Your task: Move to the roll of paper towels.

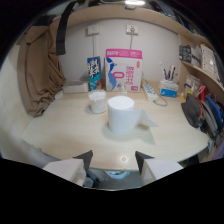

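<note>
Where my camera sat: on the gripper (114, 159), behind its two fingers.
Which way it looked: forward and a bit down, across the table (60, 125) to the back wall.
How near: close to the table's front edge.
Shared view: I had just this one.

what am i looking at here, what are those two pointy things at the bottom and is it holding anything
This is one picture from a wide-angle camera riding on a handheld gripper, looking forward along its two fingers; those are the pointy things. They stand open and hold nothing. Beyond them is a pale desk. On it a white roll of paper towels stands upright, one sheet trailing. Behind it are a small clear container, a pink-and-white box and a blue carton against the wall.
</note>
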